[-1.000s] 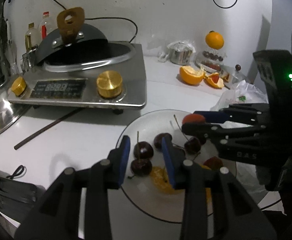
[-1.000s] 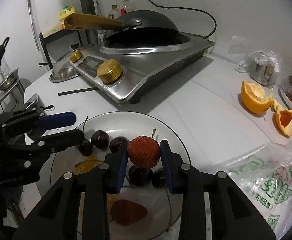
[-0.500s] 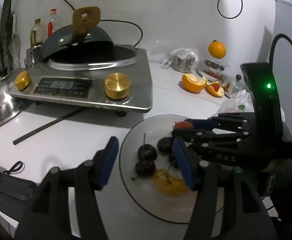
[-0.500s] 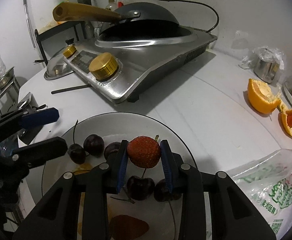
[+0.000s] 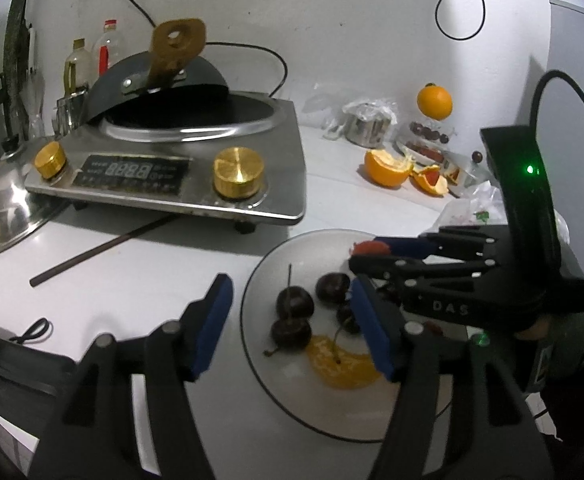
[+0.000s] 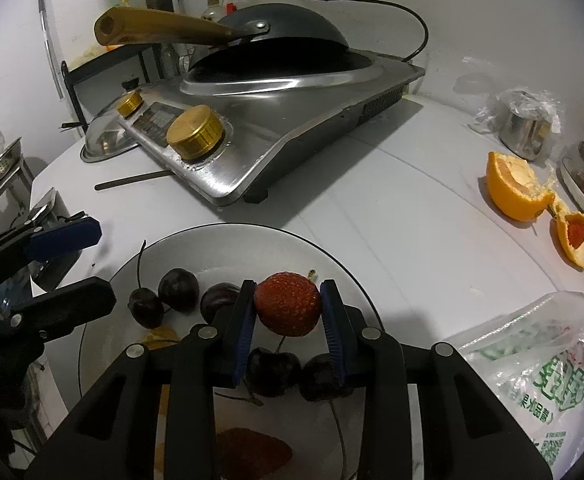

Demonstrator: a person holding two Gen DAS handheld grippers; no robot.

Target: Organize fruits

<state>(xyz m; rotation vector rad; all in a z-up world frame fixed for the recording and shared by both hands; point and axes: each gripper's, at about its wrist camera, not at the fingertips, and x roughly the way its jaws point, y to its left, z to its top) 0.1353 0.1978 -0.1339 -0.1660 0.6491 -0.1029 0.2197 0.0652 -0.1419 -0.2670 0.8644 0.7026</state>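
A grey plate (image 5: 260, 280) (image 6: 220, 240) on the white table holds several dark cherries (image 5: 295, 300) (image 6: 179, 290), an orange slice (image 5: 339, 366) and a second strawberry (image 6: 252, 448). My right gripper (image 6: 288, 310) is shut on a red strawberry (image 6: 288, 308) and holds it above the plate; it also shows in the left wrist view (image 5: 371, 254). My left gripper (image 5: 292, 320) is open and empty, its fingers astride the plate's left edge and the cherries; it shows in the right wrist view (image 6: 72, 268).
An induction cooker (image 5: 180, 168) with a wok (image 5: 160, 80) stands at the back left, a steel lid (image 5: 0, 212) and a chopstick (image 5: 104, 248) near it. Orange peel (image 5: 387, 164), a whole orange (image 5: 433, 102), a steel cup (image 5: 365, 128) and a plastic bag (image 6: 551, 360) lie to the right.
My left gripper has opened wide and drawn back and up from the cherries. My right gripper holds the strawberry almost still above the plate.
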